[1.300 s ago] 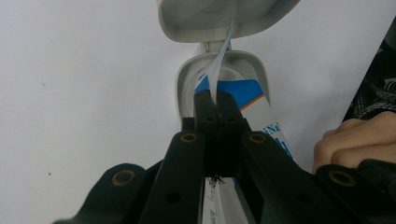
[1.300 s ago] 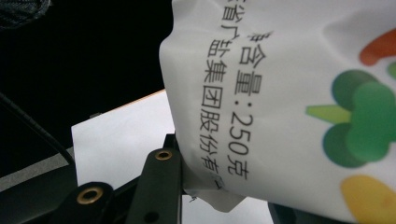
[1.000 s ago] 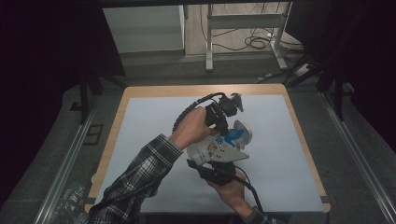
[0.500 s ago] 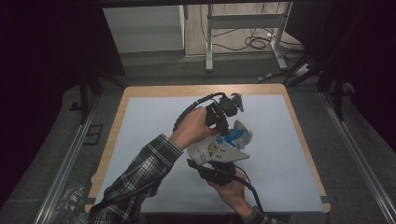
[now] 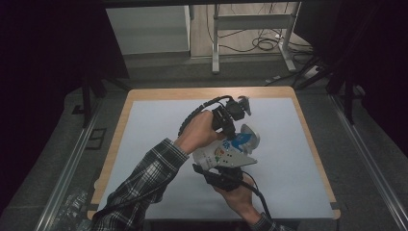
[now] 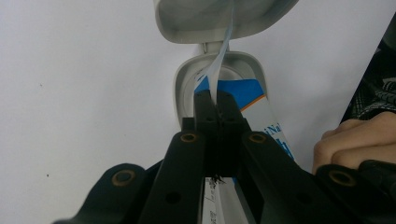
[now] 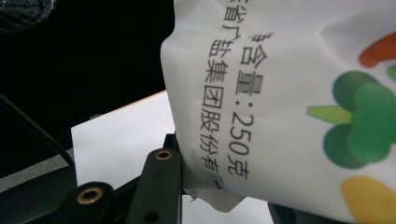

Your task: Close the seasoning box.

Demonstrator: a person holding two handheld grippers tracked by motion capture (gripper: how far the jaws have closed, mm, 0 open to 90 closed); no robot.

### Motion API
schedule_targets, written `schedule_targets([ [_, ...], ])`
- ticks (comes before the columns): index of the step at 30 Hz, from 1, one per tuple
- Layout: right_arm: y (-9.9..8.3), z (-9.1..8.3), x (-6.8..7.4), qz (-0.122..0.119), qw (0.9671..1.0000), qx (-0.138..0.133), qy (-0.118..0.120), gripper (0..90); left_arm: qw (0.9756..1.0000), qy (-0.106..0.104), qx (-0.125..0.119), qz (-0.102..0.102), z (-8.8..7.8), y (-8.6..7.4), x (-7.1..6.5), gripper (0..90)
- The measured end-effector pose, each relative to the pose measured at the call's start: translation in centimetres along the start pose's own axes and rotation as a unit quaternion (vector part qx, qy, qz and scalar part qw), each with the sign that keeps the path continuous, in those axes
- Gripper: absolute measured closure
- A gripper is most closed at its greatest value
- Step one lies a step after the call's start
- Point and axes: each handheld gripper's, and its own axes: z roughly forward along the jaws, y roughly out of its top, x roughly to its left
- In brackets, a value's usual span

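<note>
From the high view, both hands meet over the middle of the white table [image 5: 159, 125], with a white printed container [image 5: 222, 155] held between them above the near half of the tabletop. The left gripper [image 5: 230, 129] comes down onto the container's far end from above, and the right gripper [image 5: 219, 172] grips it from the near side, under the person's right hand [image 5: 238, 195]; a plaid sleeve [image 5: 139, 187] leads up to the left hand [image 5: 199, 132]. That view is too distant to show how the jaws stand. The left gripper view supplies the detail: the container's grey flip lid [image 6: 219, 18] stands open above a rounded grey spout collar [image 6: 184, 88], and a thin white-and-blue strip [image 6: 219, 65] runs from the opening down between the two black jaws, which are pressed together and pinching it. The blue part of the label shows just behind the jaws. The right gripper view shows the other end: the white body with black printed characters and a green, orange and yellow emblem [image 7: 359, 126] sits between the jaws, and the one visible black jaw lies against its lower left edge, so the jaws stand partly apart, clamped on the container's body.
</note>
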Motion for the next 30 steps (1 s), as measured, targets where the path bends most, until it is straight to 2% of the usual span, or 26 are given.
schedule_targets([
  [12, -0.09, 0.11, 0.01, -0.002, 1.0, 0.002, -0.001, 71.5, 1.0, -0.002, -0.003, 0.0, 0.1, -0.18, 0.08, 90.0],
  [26, -0.59, 0.6, 0.04, -0.016, 0.9996, 0.02, -0.013, 71.4, 0.9999, -0.009, -0.01, -0.003, -0.07, -0.67, 0.37, 90.0],
  [30, -0.83, 0.77, 0.04, -0.02, 0.9993, 0.026, -0.018, 71.3, 0.9997, -0.012, -0.02, -0.008, -0.3, -0.99, 0.51, 90.0],
])
